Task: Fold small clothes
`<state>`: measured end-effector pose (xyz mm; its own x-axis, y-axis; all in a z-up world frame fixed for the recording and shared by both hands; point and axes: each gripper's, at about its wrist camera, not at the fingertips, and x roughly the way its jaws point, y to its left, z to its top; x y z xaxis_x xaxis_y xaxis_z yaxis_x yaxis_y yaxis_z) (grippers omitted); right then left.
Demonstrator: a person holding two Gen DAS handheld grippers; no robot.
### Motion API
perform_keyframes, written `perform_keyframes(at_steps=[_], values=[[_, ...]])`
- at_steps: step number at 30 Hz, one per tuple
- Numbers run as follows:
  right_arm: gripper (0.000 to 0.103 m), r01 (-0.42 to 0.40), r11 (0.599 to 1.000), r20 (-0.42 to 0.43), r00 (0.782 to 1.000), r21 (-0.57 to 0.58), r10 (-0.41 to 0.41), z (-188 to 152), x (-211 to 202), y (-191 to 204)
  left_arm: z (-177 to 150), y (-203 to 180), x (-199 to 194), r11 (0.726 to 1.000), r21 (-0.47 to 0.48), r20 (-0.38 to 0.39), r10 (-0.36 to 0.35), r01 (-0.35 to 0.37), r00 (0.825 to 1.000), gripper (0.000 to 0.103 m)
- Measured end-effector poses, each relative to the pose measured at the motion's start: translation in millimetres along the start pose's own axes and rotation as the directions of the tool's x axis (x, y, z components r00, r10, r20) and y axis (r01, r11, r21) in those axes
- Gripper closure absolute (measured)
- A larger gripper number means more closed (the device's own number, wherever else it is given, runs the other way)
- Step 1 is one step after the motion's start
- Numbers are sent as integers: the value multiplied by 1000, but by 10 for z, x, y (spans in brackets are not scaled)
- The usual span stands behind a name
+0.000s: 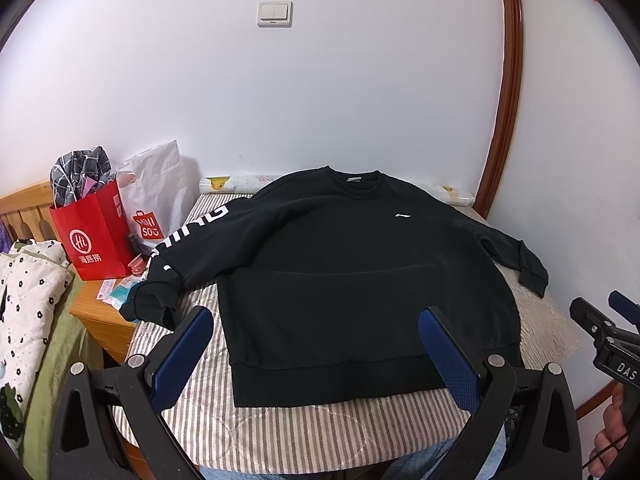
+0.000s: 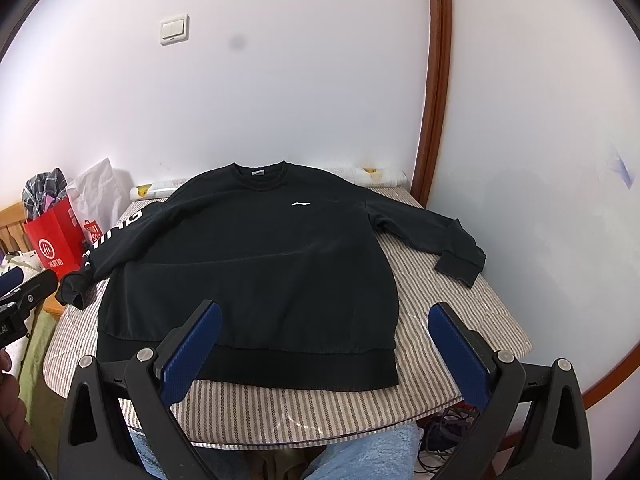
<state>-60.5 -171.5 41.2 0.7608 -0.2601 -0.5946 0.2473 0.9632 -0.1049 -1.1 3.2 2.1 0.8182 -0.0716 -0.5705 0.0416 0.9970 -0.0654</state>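
Black sweatshirt (image 1: 340,264): lies flat and face up on the worktop, collar toward the far wall, hem nearest the cameras, unfolded.
Sleeves: both spread outward; the left one carries white letters and its cuff hangs over the worktop's left edge; the right one lies bent on the striped cover, cuff near the right edge.
Chest logo (image 2: 301,203): small and white, below the collar.
Worktop (image 2: 440,300): covered in brown and white striped cloth, standing against a white wall.
Left gripper (image 1: 316,360): hovers above the hem, jaws wide apart, blue pads facing each other, holding nothing.
Right gripper (image 2: 326,350): hovers above the hem's right part, jaws wide apart, empty.
Red bag (image 1: 94,236): stands on a wooden cabinet left of the worktop, checked cloth sticking out of its top.
White bag (image 1: 156,200): stands just behind the red bag, against the wall.
Light switch (image 1: 275,13): on the wall, above the sweatshirt.
Door frame (image 2: 434,92): brown wood, to the right.
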Motion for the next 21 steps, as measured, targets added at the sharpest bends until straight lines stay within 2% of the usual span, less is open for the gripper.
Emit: perform_keyframes(at_steps=[4, 8, 13, 17, 21], values=[[1, -19, 1000, 8, 1000, -6, 19, -10, 43, 3, -18, 37, 74, 1000, -10, 5, -17, 17, 1000, 0], [1, -39, 999, -14, 999, -7, 39, -36, 199, 18, -70, 136, 229, 996, -32, 1, -82, 82, 997, 0], [1, -30, 999, -34, 999, -27, 29, -89, 398, 129, -179, 246, 595, 994, -52, -40, -93, 91, 995, 0], [2, -52, 998, -36, 998, -29, 51, -140, 593, 192, -285, 348, 914, 996, -68, -95, -62, 55, 994, 1], [2, -83, 996, -63, 995, -44, 81, -176, 832, 263, -360, 554, 1219, 996, -87, -141, 4, -17, 990, 2]])
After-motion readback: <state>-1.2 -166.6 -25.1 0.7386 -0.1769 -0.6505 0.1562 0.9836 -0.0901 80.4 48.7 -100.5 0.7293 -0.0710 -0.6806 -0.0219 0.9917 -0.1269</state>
